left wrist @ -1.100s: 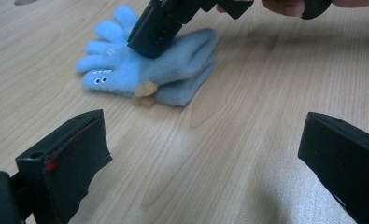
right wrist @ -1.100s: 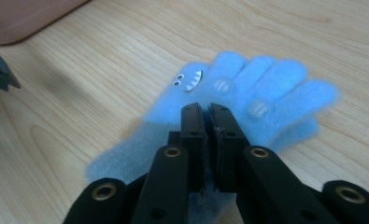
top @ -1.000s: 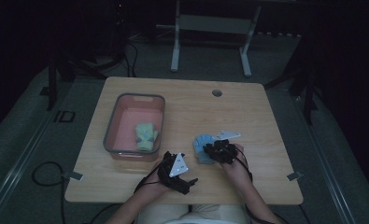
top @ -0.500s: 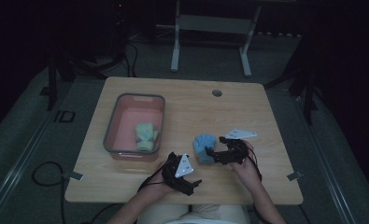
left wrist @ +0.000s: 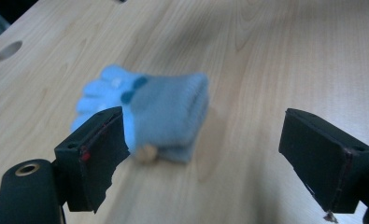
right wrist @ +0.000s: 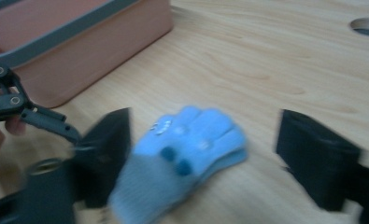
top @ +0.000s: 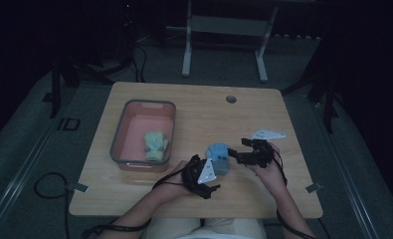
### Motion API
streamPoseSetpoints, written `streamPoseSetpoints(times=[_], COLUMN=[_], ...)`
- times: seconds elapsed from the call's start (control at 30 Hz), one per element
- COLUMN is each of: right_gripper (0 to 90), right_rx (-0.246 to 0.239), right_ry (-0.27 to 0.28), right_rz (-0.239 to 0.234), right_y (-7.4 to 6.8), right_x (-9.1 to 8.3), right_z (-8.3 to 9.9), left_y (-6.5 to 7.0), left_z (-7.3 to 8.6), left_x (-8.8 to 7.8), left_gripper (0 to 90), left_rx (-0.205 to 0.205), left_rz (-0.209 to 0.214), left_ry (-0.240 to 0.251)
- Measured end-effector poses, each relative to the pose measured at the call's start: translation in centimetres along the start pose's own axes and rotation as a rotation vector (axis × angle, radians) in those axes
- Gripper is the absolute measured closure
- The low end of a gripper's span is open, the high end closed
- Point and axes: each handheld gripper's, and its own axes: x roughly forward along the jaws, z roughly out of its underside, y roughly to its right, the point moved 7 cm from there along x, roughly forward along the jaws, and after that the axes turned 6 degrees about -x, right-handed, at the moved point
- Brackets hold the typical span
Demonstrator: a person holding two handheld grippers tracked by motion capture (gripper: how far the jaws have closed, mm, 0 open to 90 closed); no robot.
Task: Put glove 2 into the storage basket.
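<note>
Lying flat: blue glove [left wrist: 159,116] (grey cuff).

The glove [left wrist: 159,114] in front of me is showing light blue, with a greyer blue cuff and small dark blue dots. My fingers [left wrist: 95,156] are looking black with a thin red line at the edge. The worktop [top: 204,112] is showing pale wood grain. The bin [top: 134,130] is appearing salmon pink with a grey rim, and a pale green glove [top: 155,144] is lying inside.
</note>
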Motion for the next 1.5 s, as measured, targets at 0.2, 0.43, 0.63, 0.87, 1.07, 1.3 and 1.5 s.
streamPoseSetpoints(times=[0.2, 0.43, 0.63, 0.87, 1.07, 1.3, 1.5], right_gripper=[43.3, 41.6, 38.8, 36.4, 42.4, 64.6, 79.4], right_rx=[0.035, 0.037, 0.067, 0.103, 0.121, 0.093, 0.011], right_ry=[-0.030, -0.081, -0.119, -0.171, -0.178, -0.185, -0.179], right_rz=[0.000, 0.019, 0.000, -0.011, -0.022, -0.080, -0.075], right_y=[1.4, 2.0, 2.1, 1.9, 1.2, -0.2, -1.3], right_x=[1.5, 3.7, 5.2, 6.5, 6.7, 7.3, 7.4], right_z=[-0.2, 0.4, 1.4, 3.4, 4.2, 4.0, 3.5], left_y=[-0.2, -0.9, -1.7, -1.9, -2.3, -2.5, -2.7], left_z=[-0.3, 0.0, 0.4, 0.8, 0.8, 0.8, 0.8], left_x=[2.4, 4.2, 4.4, 4.1, 4.0, 4.0, 3.5], left_gripper=[25.9, 39.2, 58.5, 71.3, 73.0, 73.8, 74.5], left_rx=[0.113, 0.178, 0.168, 0.165, 0.160, 0.135, 0.111], left_rz=[0.040, 0.015, 0.025, 0.048, 0.086, 0.121, 0.129], left_ry=[-0.052, -0.090, -0.095, -0.110, -0.123, -0.134, -0.141])
